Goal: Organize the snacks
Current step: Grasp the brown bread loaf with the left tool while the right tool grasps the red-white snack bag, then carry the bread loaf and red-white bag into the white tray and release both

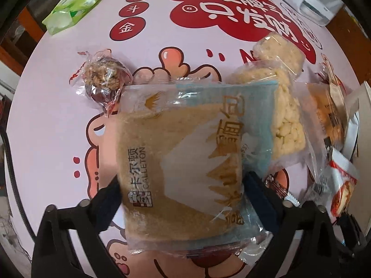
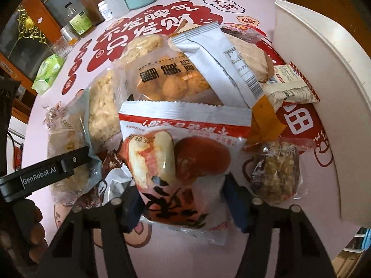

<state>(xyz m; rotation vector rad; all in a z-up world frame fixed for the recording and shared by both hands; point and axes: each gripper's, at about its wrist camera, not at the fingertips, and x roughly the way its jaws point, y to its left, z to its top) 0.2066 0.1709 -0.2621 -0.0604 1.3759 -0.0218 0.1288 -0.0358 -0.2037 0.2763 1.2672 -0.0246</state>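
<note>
**A:** Pink printed bench (image 1: 46, 115) below everything, with snacks heaped toward the right side and a white bin (image 2: 313, 81) standing at the far right edge. Seems to be the picking step of the sorting.

**B:** Agreed. State of the left hand-held gripper (image 1: 183, 187)?

**A:** Spread wide, yet pinching the bread pack (image 1: 180, 162) across its width, pads against both side edges. Needs such a wide spread because of taking the pack the broad, flat way.

**B:** And the place of the bread pack?

**A:** Close under the camera, partly over the rice bar (image 1: 287, 120) and just beside the date pack (image 1: 104, 78). Cannot tell if lifted already or resting on the heap.

**B:** Right hand-held gripper (image 2: 183, 192)?

**A:** Closed about halfway on the red pack (image 2: 180, 162), near its lower end, with the wrapper squeezed a little between the pads. Pointing steeply down, probably for taking from the top of the heap without disturbing the others.

**B:** Why by the end and not the middle?

**A:** Perhaps to spare the soft cake inside.

**B:** Next?

**A:** Most likely carrying toward the bin, near on the right. Careful with slippery wrappers: easy to lose from a light pinch.
</note>
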